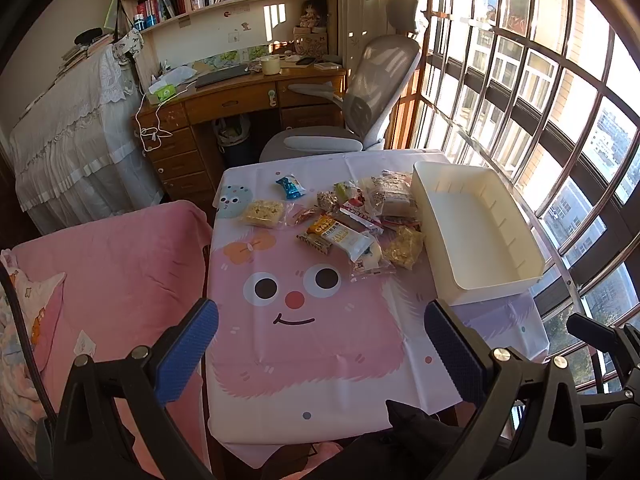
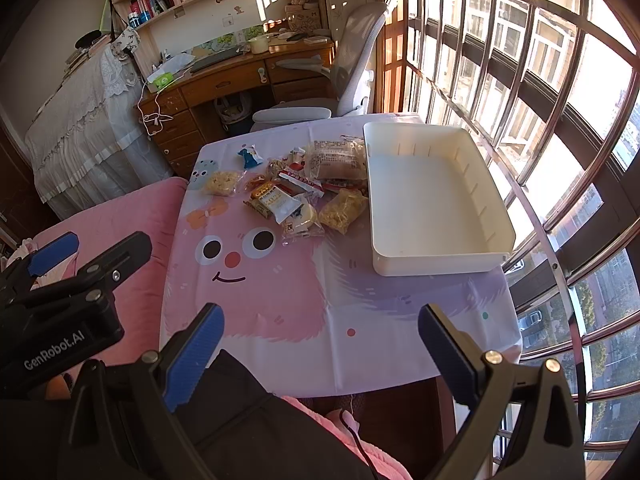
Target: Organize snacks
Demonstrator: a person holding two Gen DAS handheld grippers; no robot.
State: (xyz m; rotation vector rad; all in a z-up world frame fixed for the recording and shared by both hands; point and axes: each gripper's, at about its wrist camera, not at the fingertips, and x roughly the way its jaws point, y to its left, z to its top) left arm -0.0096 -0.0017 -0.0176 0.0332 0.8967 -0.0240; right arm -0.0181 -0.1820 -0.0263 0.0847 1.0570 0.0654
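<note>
A pile of wrapped snacks (image 1: 352, 224) lies at the far middle of the table, also in the right wrist view (image 2: 304, 192). A blue packet (image 1: 291, 187) and a yellow puffed-rice bar (image 1: 264, 213) lie apart to the left. An empty white plastic bin (image 1: 476, 232) stands on the right side of the table (image 2: 436, 200), just right of the pile. My left gripper (image 1: 322, 344) is open and empty, above the near part of the table. My right gripper (image 2: 322, 340) is open and empty, above the near edge. The left gripper shows at the left in the right wrist view (image 2: 84, 256).
The table has a pink cartoon-face cloth (image 1: 304, 340). A pink bed (image 1: 112, 264) adjoins its left side. A grey office chair (image 1: 360, 104) and a wooden desk (image 1: 224, 100) stand behind it. A barred window (image 1: 540, 100) runs along the right.
</note>
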